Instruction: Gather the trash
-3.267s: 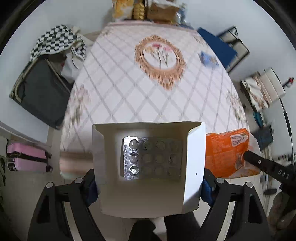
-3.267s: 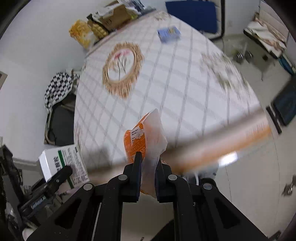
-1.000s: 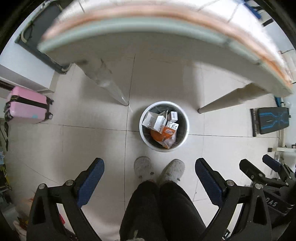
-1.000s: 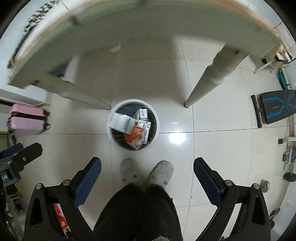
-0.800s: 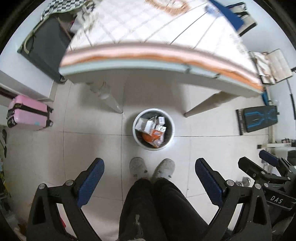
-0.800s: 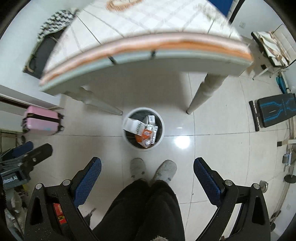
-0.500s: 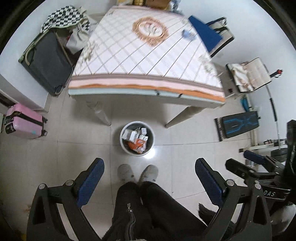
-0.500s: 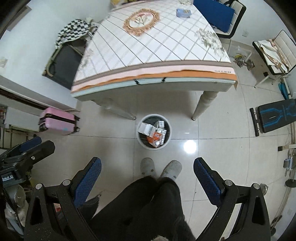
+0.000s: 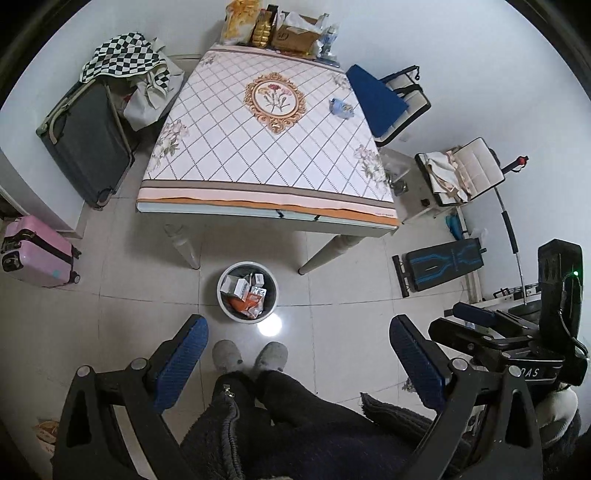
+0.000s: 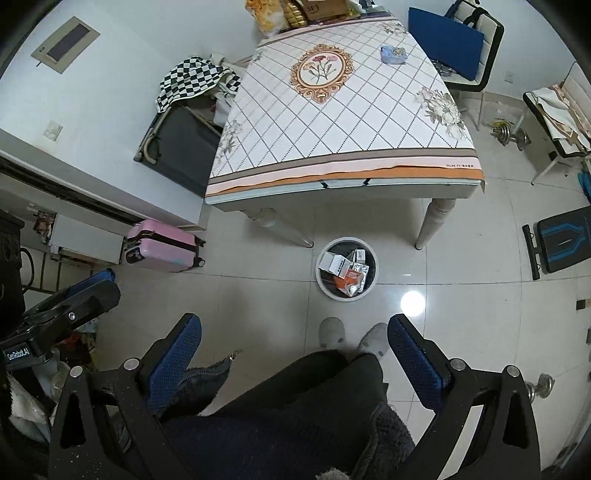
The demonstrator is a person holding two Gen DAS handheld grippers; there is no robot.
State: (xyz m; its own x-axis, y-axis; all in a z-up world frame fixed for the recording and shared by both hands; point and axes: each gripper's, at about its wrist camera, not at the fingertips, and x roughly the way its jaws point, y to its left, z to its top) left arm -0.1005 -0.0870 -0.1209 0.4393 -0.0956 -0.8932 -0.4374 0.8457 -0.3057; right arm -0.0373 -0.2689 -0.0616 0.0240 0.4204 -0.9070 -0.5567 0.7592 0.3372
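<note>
A round white bin (image 9: pixel 226 302) (image 10: pixel 322 286) stands on the tiled floor before the table and holds a white carton, an orange packet (image 9: pixel 246 303) (image 10: pixel 347 277) and a blister pack. A crumpled blue wrapper (image 9: pixel 340 108) (image 10: pixel 393 54) lies on the far right of the patterned table (image 9: pixel 236 162) (image 10: pixel 332 125). My left gripper (image 9: pixel 297 356) and my right gripper (image 10: pixel 293 352) are both open and empty, held high above the floor over the person's legs.
Boxes and snack bags (image 9: pixel 273 31) crowd the table's far edge. A dark suitcase (image 9: pixel 85 147), a pink suitcase (image 9: pixel 35 254) and a checkered cloth (image 9: pixel 122 55) are at the left. Chairs (image 9: pixel 391 99) and a blue bench (image 9: pixel 439 266) are at the right.
Both grippers let go of the carton and the orange packet, which now lie in the bin. Both have risen well above the floor, so the whole table is in view.
</note>
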